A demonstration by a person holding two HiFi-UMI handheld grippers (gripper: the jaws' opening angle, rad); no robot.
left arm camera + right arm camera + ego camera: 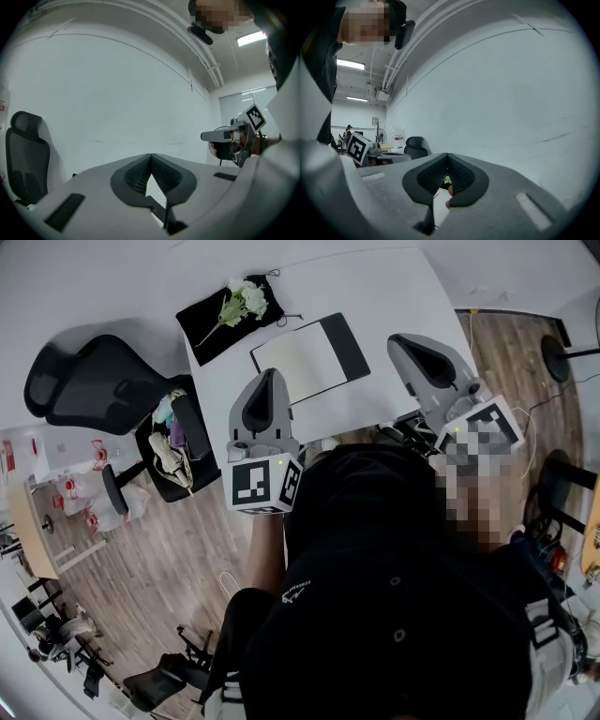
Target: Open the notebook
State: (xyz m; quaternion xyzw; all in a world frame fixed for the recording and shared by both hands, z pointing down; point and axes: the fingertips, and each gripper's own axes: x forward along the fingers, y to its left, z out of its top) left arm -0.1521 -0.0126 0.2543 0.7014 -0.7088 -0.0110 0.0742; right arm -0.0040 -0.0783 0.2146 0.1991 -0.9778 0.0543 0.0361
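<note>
Worktop [394,296], white, bears the notebook [309,357] above wooden floor [159,549]; left gripper [270,376] and right gripper [401,341] hover near, jaws together, empty.

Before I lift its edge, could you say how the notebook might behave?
The notebook looks thin and flat, so probably light and likely to slide on the smooth white table. Being so thin, its cover may flex.

Grey left tongs [270,376] and right tongs [401,339] bear black ribbed pads [133,177] and chequered marker cubes [262,486]; the person wears a black top [403,615].
</note>
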